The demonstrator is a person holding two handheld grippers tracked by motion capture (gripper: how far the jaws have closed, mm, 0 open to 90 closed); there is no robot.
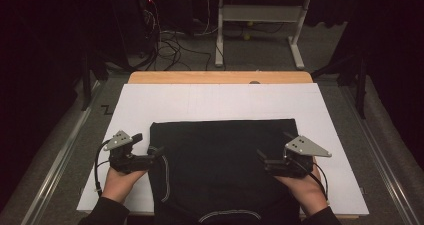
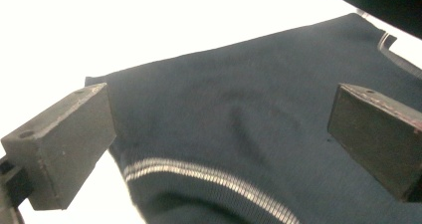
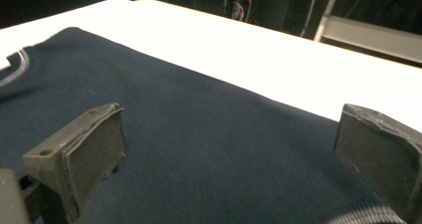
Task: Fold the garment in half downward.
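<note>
I see the dark navy knit garment with pale stripe trim [image 1: 225, 160] flat on the white worktop [image 1: 220, 102], my left tongs [image 1: 156, 152] released at its left edge, my right tongs [image 1: 263, 160] released over its right side.

Both forearms come in from the bottom edge of the high view, dark sleeves ending just behind the wrists. The left hand [image 1: 117, 181] grips its tool from below and behind, and the left claw [image 1: 156, 152] points inward to the right, its grey plate tilted up. The right hand [image 1: 305, 187] mirrors it, and the right claw [image 1: 261, 157] points inward to the left. In each gripper view the two black jaws stand wide apart with nothing between the pads.
</note>
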